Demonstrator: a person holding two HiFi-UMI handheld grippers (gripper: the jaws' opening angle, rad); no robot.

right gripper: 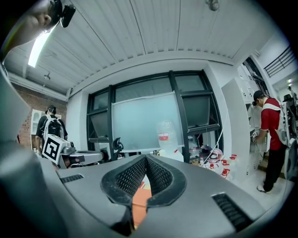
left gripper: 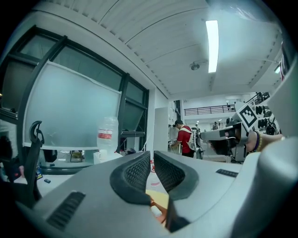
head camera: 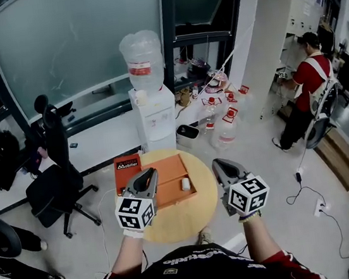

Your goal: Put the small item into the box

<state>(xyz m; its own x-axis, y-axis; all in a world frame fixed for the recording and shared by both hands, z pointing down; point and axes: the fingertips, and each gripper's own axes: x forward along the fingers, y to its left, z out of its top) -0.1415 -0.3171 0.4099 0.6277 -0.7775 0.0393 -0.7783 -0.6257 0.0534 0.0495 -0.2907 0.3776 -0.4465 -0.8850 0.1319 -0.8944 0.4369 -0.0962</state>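
In the head view an open orange box (head camera: 168,184) lies on a round wooden table (head camera: 179,224), and a small white item (head camera: 185,183) rests inside it near its right wall. My left gripper (head camera: 146,177) hovers over the box's left edge, its jaws drawn together with nothing between them. To the right of the box, my right gripper (head camera: 221,165) is held over the table's rim, shut and empty. In the left gripper view the left gripper (left gripper: 152,156) points level across the room, with a sliver of the orange box (left gripper: 154,206) below it. The right gripper (right gripper: 145,159) shows closed tips over the orange box (right gripper: 138,201).
A flat orange lid with white print (head camera: 127,170) lies left of the box. Behind the table stand a water dispenser (head camera: 153,113) and water bottles (head camera: 225,126) on the floor. An office chair (head camera: 56,183) is at the left. A person in a red shirt (head camera: 310,79) works at far right.
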